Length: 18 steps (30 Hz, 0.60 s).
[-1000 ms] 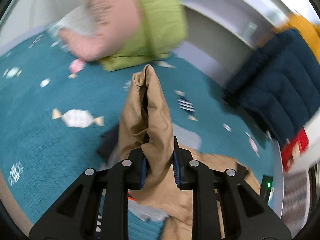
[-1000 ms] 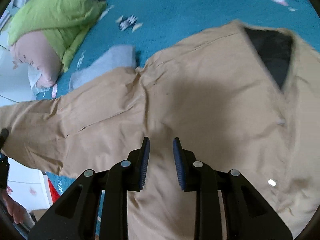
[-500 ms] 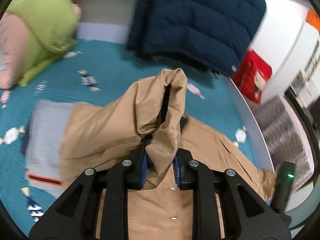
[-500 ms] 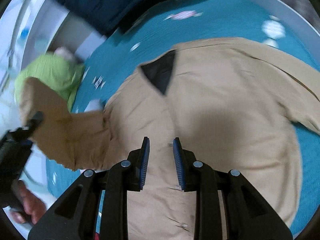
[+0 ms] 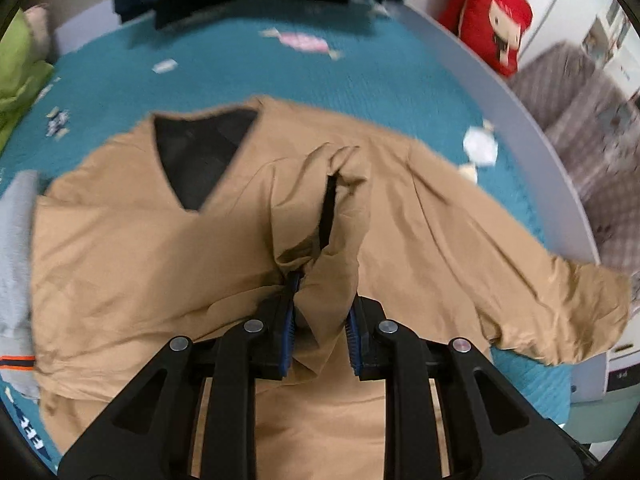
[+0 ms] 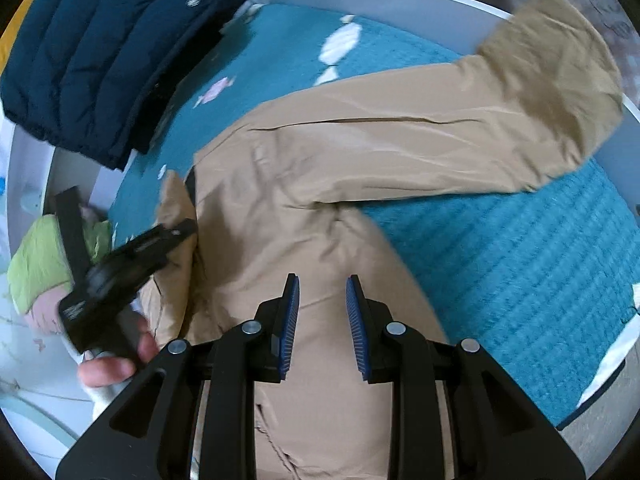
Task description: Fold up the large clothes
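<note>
A tan jacket (image 5: pixel 120 248) lies face up on the teal bedspread (image 5: pixel 360 80), its dark lining showing at the neck (image 5: pixel 196 160). My left gripper (image 5: pixel 322 312) is shut on the jacket's sleeve cuff (image 5: pixel 344 184), which hangs bunched over the chest; its jaws are opening slightly with the cloth still pressed between the pads. In the right wrist view the left gripper (image 6: pixel 180 236) and the hand (image 6: pixel 108 368) holding it show at the left. My right gripper (image 6: pixel 322 312) hovers open over the jacket's body (image 6: pixel 320 168), nothing between its fingers. The other sleeve (image 6: pixel 520 100) stretches to the bed's edge.
A navy puffer jacket (image 6: pixel 100 52) lies at the bed's far end, with a red cushion (image 5: pixel 492 20) beside it. A green pillow (image 5: pixel 16 72) and a grey garment (image 5: pixel 16 240) sit left of the jacket. The white bed rim (image 5: pixel 520 120) runs along the right.
My left gripper has carried the sleeve from out beside the bed, across and down over the jacket's chest. My right gripper has swung across the jacket toward the far sleeve, still empty.
</note>
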Tool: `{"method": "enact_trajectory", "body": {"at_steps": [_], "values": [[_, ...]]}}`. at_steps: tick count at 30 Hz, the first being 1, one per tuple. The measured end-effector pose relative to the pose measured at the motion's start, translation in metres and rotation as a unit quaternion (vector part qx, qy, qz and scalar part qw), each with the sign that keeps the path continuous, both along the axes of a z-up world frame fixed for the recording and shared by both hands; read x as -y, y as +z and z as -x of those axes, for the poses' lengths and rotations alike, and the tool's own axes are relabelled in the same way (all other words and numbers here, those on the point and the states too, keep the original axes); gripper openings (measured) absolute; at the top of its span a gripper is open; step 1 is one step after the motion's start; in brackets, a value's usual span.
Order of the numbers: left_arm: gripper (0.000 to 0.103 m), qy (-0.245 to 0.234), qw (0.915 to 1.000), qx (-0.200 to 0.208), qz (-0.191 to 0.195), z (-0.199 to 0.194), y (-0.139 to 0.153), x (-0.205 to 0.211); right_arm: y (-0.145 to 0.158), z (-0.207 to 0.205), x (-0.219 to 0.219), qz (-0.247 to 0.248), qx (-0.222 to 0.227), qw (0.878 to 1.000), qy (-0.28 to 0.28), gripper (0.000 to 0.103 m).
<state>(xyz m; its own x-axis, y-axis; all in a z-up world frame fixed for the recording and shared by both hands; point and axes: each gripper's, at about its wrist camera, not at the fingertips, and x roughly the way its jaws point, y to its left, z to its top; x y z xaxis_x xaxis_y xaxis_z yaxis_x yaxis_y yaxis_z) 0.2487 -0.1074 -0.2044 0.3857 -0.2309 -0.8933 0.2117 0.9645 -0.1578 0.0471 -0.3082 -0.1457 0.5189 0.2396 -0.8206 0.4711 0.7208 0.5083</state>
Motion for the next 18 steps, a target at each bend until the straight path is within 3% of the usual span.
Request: {"method": "enact_trajectory", "body": {"at_steps": [1,3,4,8,11,15,18], "values": [[0.026,-0.005,0.9999,-0.005,-0.010,0.001,-0.006,0.005,-0.002,0.000,0.001,0.003,0.000,1.000,-0.001,0.026],[0.060,-0.026,0.9987,-0.041,-0.013,0.005,-0.014,0.009,-0.002,-0.005,0.001,0.007,-0.006,1.000,0.001,0.035],[0.064,-0.032,0.9984,-0.047,0.004,0.007,-0.014,0.008,0.000,0.000,0.002,0.010,-0.003,1.000,0.003,0.046],[0.067,-0.037,0.9971,-0.036,0.056,0.022,0.011,-0.015,0.011,-0.016,-0.005,0.037,0.010,0.999,0.019,0.065],[0.068,-0.030,0.9959,-0.017,0.083,0.030,0.035,-0.050,0.013,-0.037,-0.014,0.040,0.016,0.998,0.041,0.068],[0.072,0.018,0.9973,0.010,0.071,0.032,0.054,-0.107,0.007,-0.073,-0.036,0.045,0.013,0.996,0.080,0.068],[0.072,0.070,0.9964,0.007,0.048,0.027,0.047,-0.156,-0.005,-0.106,-0.058,0.050,-0.001,0.992,0.114,0.068]]}}
